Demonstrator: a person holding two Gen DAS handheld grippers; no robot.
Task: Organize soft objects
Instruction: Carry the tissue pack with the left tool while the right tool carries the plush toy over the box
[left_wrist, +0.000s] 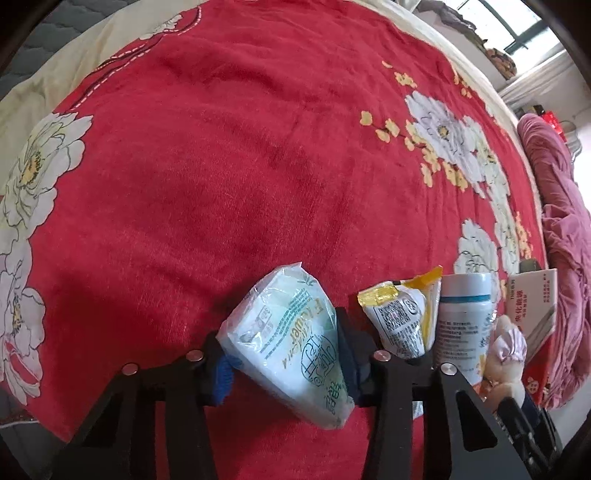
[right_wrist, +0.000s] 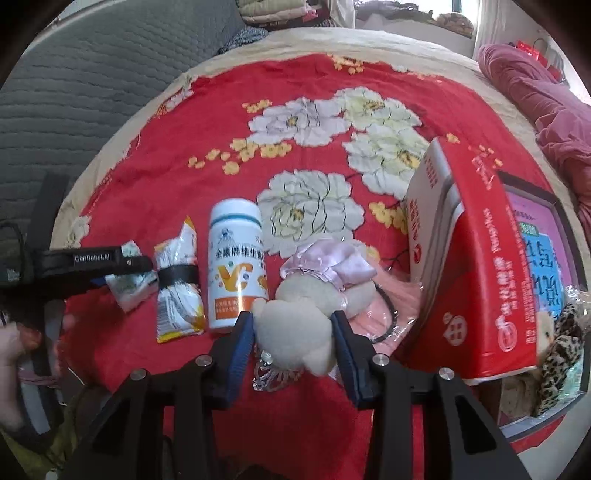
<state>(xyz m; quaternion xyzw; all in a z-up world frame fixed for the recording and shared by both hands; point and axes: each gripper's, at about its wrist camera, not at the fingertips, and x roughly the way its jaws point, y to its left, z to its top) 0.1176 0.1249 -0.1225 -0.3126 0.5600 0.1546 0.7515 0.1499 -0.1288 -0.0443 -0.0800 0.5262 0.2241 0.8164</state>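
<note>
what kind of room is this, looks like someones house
Most likely a bedroom at home: the items lie on a bed under a red floral blanket, with a quilted grey mattress beside it and a crumpled pink duvet.

Both grippers share one build: the left gripper (left_wrist: 284, 354) and right gripper (right_wrist: 293, 347) have black angular linkage arms, silver round pivot screws and blue-padded jaws; "GenRobot.AI" lettering marks the left one.

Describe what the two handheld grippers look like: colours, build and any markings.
Both the left gripper and the right gripper are matte black plastic, with angular linkage arms joined by round silver pins. Their fingers carry ribbed blue pads on the inner faces. Seen from the right wrist view, the left gripper's side bears white lettering reading GenRobot.AI. No cables or sleeves can be made out.
</note>
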